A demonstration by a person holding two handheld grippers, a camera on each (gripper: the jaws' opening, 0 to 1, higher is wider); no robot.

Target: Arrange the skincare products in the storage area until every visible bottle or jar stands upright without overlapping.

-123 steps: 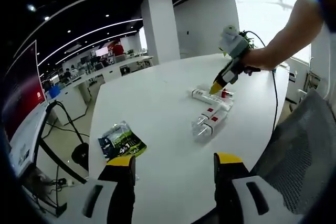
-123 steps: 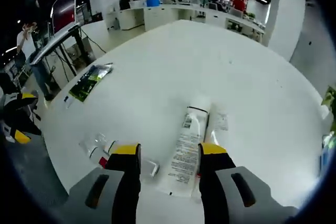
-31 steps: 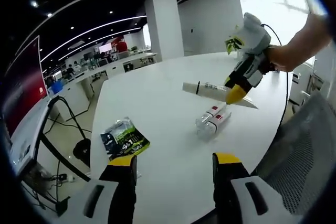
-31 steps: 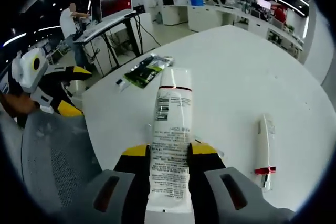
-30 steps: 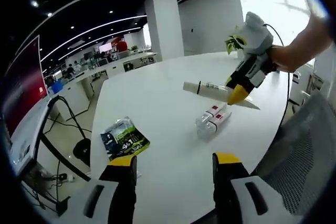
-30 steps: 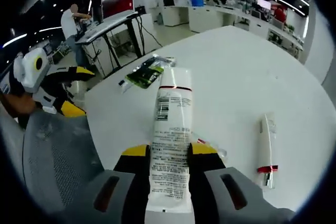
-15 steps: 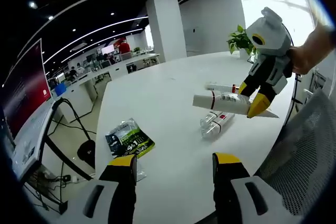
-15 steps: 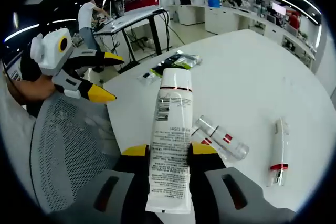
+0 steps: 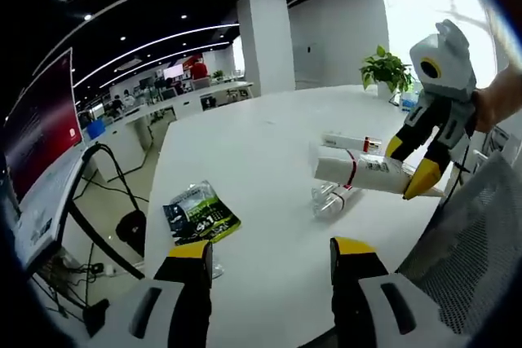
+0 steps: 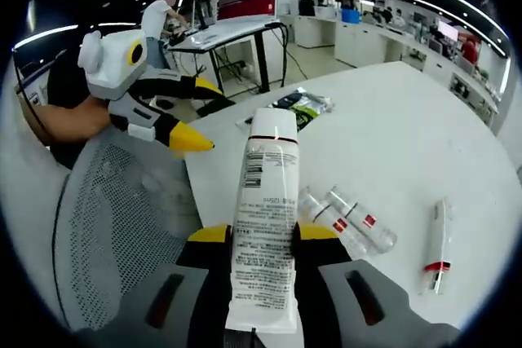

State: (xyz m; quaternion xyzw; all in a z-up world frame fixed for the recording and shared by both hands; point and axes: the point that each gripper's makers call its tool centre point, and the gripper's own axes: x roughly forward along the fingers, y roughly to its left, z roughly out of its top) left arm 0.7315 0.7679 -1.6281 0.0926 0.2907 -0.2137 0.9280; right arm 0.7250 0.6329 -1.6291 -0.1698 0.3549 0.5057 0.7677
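right tongs pinched on a white plastic tube with a red band, lifted above the white tabletop at frame centre. best swung cap-down and lowered clear of the two clear bottles lying lower right. left tongs spread, holding nothing, at bottom.

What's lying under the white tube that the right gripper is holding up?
Below the white tube, clamped in the right gripper, two clear bottles lie side by side on the white table. The tube covers their near ends.
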